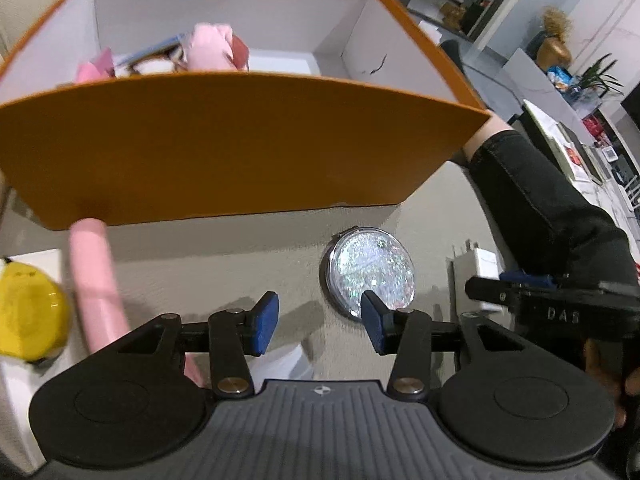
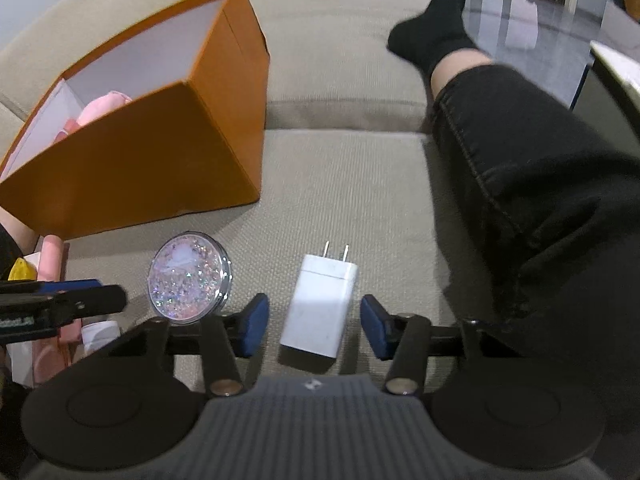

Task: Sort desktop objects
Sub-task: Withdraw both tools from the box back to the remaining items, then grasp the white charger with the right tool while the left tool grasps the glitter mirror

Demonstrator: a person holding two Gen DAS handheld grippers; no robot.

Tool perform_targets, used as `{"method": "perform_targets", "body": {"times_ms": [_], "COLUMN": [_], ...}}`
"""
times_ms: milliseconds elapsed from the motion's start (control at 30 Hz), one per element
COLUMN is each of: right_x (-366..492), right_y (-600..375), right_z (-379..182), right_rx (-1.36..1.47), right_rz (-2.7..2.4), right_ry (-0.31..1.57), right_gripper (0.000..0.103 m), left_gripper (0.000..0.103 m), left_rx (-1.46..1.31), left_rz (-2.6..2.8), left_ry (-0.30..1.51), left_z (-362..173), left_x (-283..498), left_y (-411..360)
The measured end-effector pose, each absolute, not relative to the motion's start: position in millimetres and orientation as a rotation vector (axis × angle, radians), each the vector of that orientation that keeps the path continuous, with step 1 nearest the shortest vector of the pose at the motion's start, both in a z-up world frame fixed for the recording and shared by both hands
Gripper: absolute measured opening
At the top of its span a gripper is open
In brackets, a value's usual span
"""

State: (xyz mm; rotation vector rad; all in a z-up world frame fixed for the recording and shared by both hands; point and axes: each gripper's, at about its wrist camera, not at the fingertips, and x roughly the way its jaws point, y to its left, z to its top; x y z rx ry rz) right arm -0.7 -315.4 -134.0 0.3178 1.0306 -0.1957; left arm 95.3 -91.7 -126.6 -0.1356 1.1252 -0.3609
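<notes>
Right wrist view: beige woven sofa cushion (image 2: 340, 184) as work surface, a seam running across behind it; a glossy tiled floor beyond. My leg in black trousers (image 2: 532, 184) and a black sock lies along the right.

Items: orange cardboard box (image 2: 132, 160), white inside, open top, standing on the cushion at left with pink soft things partly hidden by its wall. Round glitter compact (image 2: 188, 280), clear face and silver rim, flat on the cushion near the box. White charger plug (image 2: 320, 304), smooth block with two metal prongs pointing away, lying flat.

My right gripper (image 2: 314, 326): blue pads parted on either side of the charger, not touching it.

My left gripper (image 1: 318, 320): pads apart, nothing between them but bare cushion, the compact's edge behind the right pad.

Left wrist view, left edge: pink cylinder (image 1: 98, 284) and a yellow rounded object (image 1: 30, 316), both blurred and cut off, unidentifiable.
</notes>
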Motion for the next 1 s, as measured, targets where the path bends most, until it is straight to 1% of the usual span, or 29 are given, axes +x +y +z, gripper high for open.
{"method": "perform_targets", "body": {"times_ms": [33, 67, 100, 167, 267, 400, 433, 633, 700, 733, 767, 833, 900, 967, 1000], "right_x": [1, 3, 4, 5, 9, 17, 18, 19, 19, 19, 19, 19, 19, 20, 20], "right_y": [-317, -318, -318, -319, -318, -308, -306, -307, -308, -308, -307, -307, -306, -305, -306], "right_z": [-137, -139, -142, -144, -143, -143, -143, -148, -149, -149, -148, -149, -150, -150, -150], "right_rx": [0.330, 0.338, 0.341, 0.348, 0.373, 0.369, 0.375, 0.427, 0.433, 0.432, 0.432, 0.433, 0.422, 0.412, 0.418], "right_rz": [-0.192, -0.189, -0.192, -0.191, -0.167, -0.114, -0.100, -0.038, -0.034, -0.033, -0.035, -0.035, -0.034, -0.035, -0.035], "right_ry": [1.041, 1.052, 1.063, 1.060, 1.053, 1.044, 1.044, 1.052, 1.053, 1.053, 1.052, 1.051, 1.051, 1.052, 1.051], "right_gripper": [0.048, 0.043, 0.040, 0.038, 0.038, 0.038, 0.038, 0.038, 0.038, 0.038, 0.038, 0.038, 0.038, 0.038, 0.038], "left_gripper": [0.057, 0.059, 0.059, 0.061, 0.066, 0.069, 0.072, 0.072, 0.066, 0.056, 0.054, 0.054, 0.049, 0.041, 0.039], "left_rx": [-0.137, -0.140, -0.142, -0.147, -0.141, -0.095, -0.076, -0.056, -0.058, -0.063, -0.075, -0.081, -0.084, -0.092, -0.094], "left_rz": [-0.360, -0.359, -0.354, -0.350, -0.352, -0.359, -0.366, -0.412, -0.431, -0.449, -0.463, -0.463, -0.461, -0.455, -0.457], "left_ry": [1.132, 1.137, 1.147, 1.165, 1.161, 1.161, 1.156, 1.139, 1.132, 1.128, 1.129, 1.130, 1.123, 1.113, 1.107], "left_z": [-130, -132, -136, -141, -144, -145, -145, -148, -148, -148, -148, -148, -146, -142, -140], "left_x": [99, 102, 105, 111, 115, 116, 115, 111, 110, 110, 110, 111, 113, 114, 113], "left_y": [-94, -96, -98, -101, -106, -115, -117, -121, -121, -122, -122, -121, -119, -116, -114]}}
